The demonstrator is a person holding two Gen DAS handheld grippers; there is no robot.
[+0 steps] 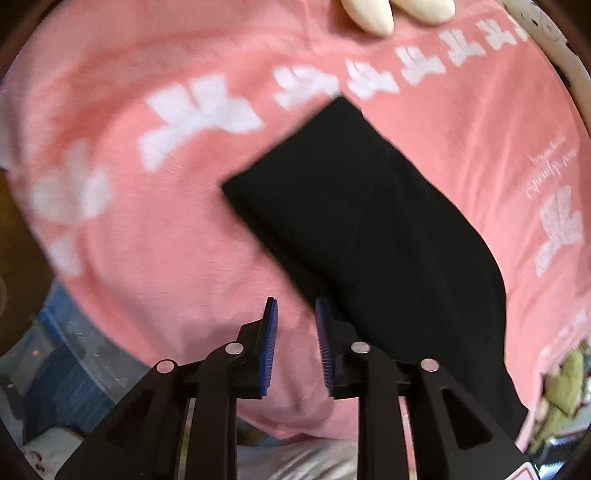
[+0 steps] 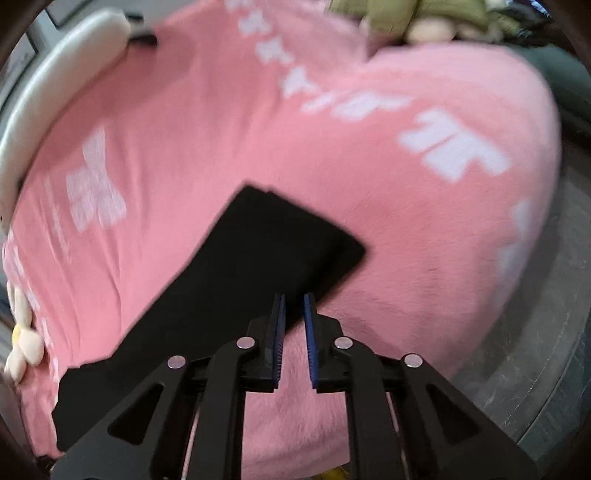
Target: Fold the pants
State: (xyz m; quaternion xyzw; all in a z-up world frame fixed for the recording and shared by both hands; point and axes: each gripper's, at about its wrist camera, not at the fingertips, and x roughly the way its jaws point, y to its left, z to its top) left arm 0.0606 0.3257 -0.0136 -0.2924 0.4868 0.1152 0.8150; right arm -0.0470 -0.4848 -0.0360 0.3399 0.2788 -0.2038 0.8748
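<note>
Black pants [image 1: 362, 221] lie folded lengthwise as a long strip on a pink blanket [image 1: 184, 240]. In the left wrist view the strip runs from upper centre down to the lower right. My left gripper [image 1: 295, 306] is open and empty, just above the blanket beside the strip's left edge. In the right wrist view the pants [image 2: 240, 280] run from centre to the lower left. My right gripper [image 2: 294, 297] is open with a narrow gap, empty, hovering at the strip's near edge.
The pink blanket [image 2: 369, 184] has white prints and covers a bed. Cream plush shapes [image 1: 373, 14] lie at the far edge, a flower plush [image 2: 22, 343] at the left, a green plush [image 2: 399, 14] at the top. Grey floor [image 2: 535, 350] lies to the right.
</note>
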